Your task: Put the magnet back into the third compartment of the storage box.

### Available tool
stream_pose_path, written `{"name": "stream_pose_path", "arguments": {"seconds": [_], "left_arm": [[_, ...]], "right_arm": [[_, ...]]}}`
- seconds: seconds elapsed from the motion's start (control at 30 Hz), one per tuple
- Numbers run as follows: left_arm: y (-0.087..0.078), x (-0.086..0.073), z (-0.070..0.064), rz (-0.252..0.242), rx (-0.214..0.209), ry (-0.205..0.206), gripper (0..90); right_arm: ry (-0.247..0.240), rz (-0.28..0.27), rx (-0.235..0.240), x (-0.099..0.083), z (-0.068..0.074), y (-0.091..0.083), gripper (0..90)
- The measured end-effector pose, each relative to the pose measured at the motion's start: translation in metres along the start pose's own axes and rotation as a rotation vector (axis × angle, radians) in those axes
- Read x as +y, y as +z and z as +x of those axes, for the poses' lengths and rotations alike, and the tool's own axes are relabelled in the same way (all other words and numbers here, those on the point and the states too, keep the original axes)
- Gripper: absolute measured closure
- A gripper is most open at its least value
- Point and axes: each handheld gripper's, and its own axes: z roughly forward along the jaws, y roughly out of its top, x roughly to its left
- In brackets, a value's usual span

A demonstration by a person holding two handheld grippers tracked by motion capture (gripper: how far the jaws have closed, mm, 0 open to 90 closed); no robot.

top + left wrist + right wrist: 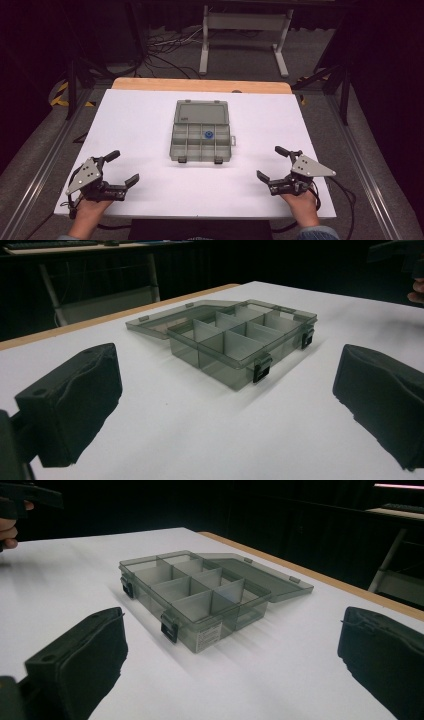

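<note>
A grey see-through compartment box (201, 141) lies in the middle of the white table, its lid (202, 111) folded flat open toward the far side. A small blue ring-shaped part (208, 134) sits in one of its back-row compartments. My left gripper (123, 168) rests near the front left edge, open, nothing between its jaws. My right gripper (271, 162) rests near the front right edge, also open and holding nothing. The box (240, 342) lies ahead of the left jaws, and the box (192, 597) ahead of the right jaws; both grippers stand well apart from it.
The white board (140, 120) covers a wooden table whose far edge (200, 85) shows. Two black latches (200, 160) hang on the box's near wall. Behind the table stand a white frame (245, 30) and floor cables (165, 52).
</note>
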Motion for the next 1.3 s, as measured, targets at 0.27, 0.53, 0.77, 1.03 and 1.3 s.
{"name": "stream_pose_path", "arguments": {"seconds": [0.27,0.53,0.77,1.03,1.3], "left_arm": [[0.0,-0.001,0.002,-0.008,-0.016,-0.021,0.2],[0.001,-0.002,0.002,-0.007,-0.021,-0.022,0.2],[0.002,-0.003,0.003,-0.014,-0.025,-0.02,0.2],[0.002,-0.003,0.003,-0.018,-0.027,-0.029,0.1],[0.001,-0.003,0.004,-0.015,-0.028,-0.029,0.1]], "right_arm": [[0.017,-0.019,-0.002,-0.009,0.003,0.001,0.0],[0.049,0.019,-0.001,-0.02,0.004,0.005,0.0],[0.053,0.024,-0.013,-0.023,0.005,0.005,0.0],[0.067,0.021,-0.015,-0.023,0.003,0.004,0.0],[0.057,0.025,-0.005,-0.023,0.005,0.006,0.0]]}}
